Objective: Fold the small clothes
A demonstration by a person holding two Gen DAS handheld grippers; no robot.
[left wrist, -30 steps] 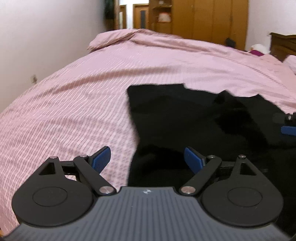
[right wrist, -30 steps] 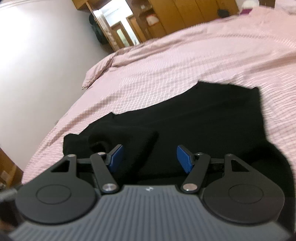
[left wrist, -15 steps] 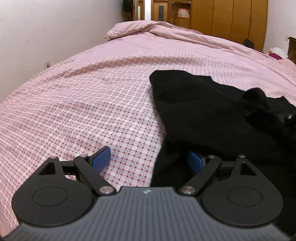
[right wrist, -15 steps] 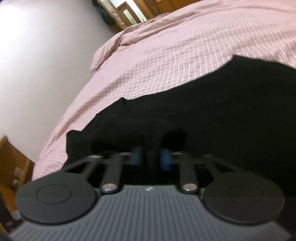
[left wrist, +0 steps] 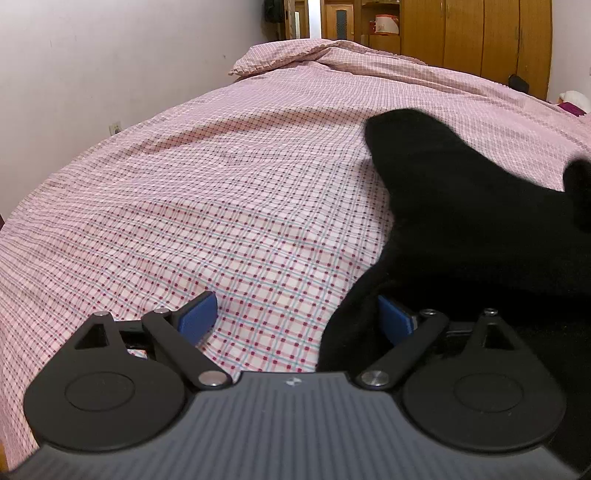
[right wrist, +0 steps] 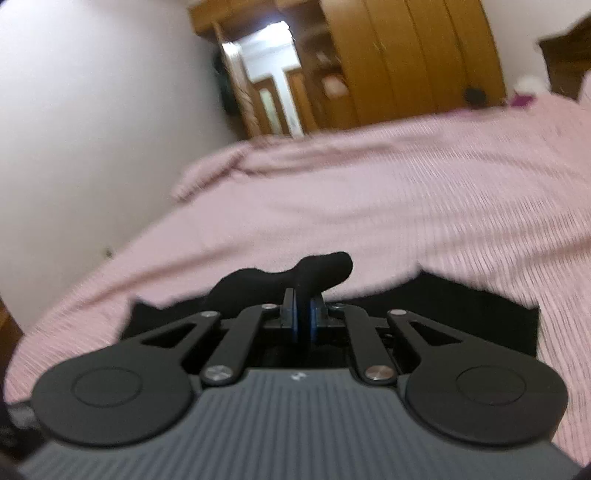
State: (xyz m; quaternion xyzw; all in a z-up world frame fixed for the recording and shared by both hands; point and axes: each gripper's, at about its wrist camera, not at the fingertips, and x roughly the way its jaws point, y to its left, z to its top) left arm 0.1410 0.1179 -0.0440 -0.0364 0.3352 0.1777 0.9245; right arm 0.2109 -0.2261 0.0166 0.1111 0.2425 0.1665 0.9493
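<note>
A black garment lies on the pink checked bedspread, filling the right half of the left wrist view. My left gripper is open low over the bed, straddling the garment's near left edge: its left finger is over bare bedspread and its right finger sits in the cloth's folds. In the right wrist view my right gripper is shut on a bunched fold of the black garment, which sticks up past the blue pads. The rest of the garment spreads flat behind the gripper.
A white wall runs along the bed's left side. Wooden wardrobes and a doorway stand beyond the far end of the bed. A rumpled pillow edge lies at the far left of the bed.
My right gripper closed on a fold of the black garment and lifted it. My left gripper moved lower and closer to the garment's left edge, staying open.
</note>
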